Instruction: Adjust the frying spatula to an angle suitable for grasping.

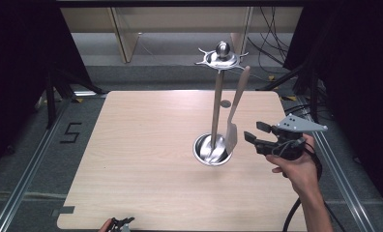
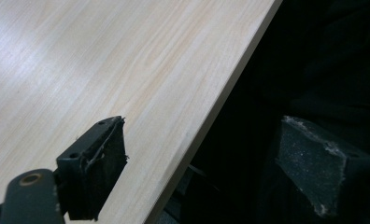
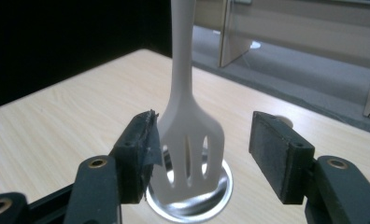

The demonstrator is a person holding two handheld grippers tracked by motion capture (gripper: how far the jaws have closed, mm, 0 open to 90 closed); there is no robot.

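At the near edge of the table [image 1: 146,193], close to its near left corner, the left tool [image 1: 122,224] was seen with its jaws spread and nothing between them, well apart from the work. Farther in, toward the right edge, the right tool [image 1: 257,133] was held level by a hand [image 1: 298,169], its jaws spread and pointed leftward at the spatula [image 1: 234,121]. The spatula hung upright from the rack [image 1: 218,96], its long axis nearly vertical, handle at the top ring and slotted blade down over the steel base [image 1: 212,150]. In the right gripper view the blade [image 3: 190,149] was seen just ahead of the open jaws, apart from both pads. The right tool was judged the nearer by far.
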